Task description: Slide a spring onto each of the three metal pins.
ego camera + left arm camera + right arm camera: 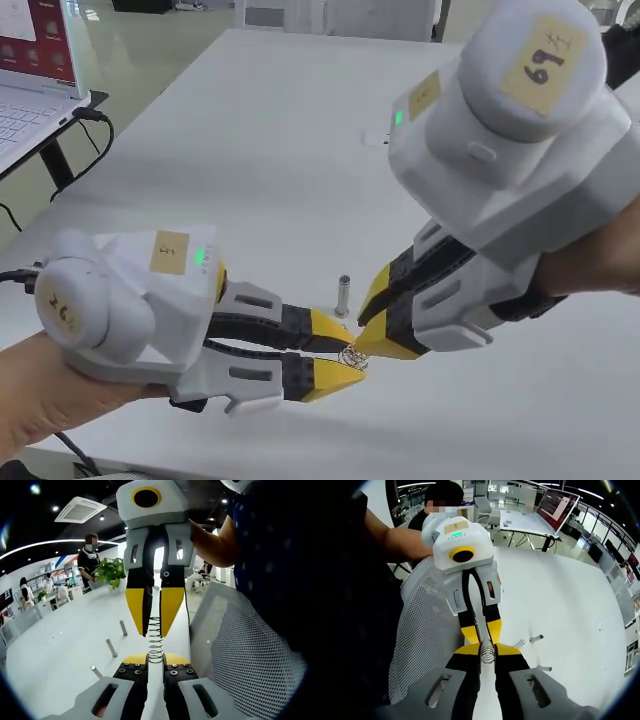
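A small steel spring (352, 357) is stretched between both grippers just above the white table (250, 150). My left gripper (350, 357) comes in from the lower left, shut on the spring's near end (155, 647). My right gripper (358, 332) reaches down from the upper right and pinches the other end (488, 654). In the left gripper view the right gripper (154, 630) hangs from above. One upright metal pin (344, 295) stands just behind the tips. Three pins (123, 627) (111, 647) (95, 671) stand in a row to the left of the jaws.
A second loose spring (520, 643) lies on the table beside a pin (536, 638). A white mesh chair back (240, 645) is close by the grippers. An open laptop (25, 70) sits on a side stand at far left. People stand in the background.
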A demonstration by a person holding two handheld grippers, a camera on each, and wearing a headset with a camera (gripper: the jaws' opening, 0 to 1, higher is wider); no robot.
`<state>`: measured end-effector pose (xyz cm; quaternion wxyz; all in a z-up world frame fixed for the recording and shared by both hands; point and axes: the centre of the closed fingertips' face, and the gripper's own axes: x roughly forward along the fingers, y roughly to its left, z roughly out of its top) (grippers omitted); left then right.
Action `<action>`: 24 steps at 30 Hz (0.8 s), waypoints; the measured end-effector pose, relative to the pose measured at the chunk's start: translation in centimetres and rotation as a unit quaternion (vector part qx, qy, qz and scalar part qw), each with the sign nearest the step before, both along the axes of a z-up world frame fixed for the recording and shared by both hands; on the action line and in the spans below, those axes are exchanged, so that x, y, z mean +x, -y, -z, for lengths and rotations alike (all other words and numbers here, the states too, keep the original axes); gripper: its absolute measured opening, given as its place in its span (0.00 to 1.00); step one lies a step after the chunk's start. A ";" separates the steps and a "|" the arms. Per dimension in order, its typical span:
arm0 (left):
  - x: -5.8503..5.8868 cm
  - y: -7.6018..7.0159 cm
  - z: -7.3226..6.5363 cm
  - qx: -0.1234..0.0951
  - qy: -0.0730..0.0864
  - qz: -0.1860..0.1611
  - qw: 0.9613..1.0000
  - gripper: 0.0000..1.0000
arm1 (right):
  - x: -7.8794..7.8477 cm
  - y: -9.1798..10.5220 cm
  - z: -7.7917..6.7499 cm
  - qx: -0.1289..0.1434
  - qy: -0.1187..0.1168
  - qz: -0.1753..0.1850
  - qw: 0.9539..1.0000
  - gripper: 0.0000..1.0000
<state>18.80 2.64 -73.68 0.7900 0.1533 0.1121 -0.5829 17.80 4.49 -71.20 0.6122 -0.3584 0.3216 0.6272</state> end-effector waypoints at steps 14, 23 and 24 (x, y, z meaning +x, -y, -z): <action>-0.1 0.1 -0.1 -0.001 0.000 0.003 1.000 0.02 | 0.0 0.3 0.1 -0.007 0.000 -0.002 1.000 0.08; 0.0 0.0 0.0 0.000 0.000 0.003 1.000 0.02 | -0.1 0.4 0.3 -0.009 0.006 -0.011 1.000 0.10; 0.0 0.0 0.0 0.000 -0.001 0.002 1.000 0.02 | -0.1 0.4 0.3 -0.009 0.005 -0.011 1.000 0.12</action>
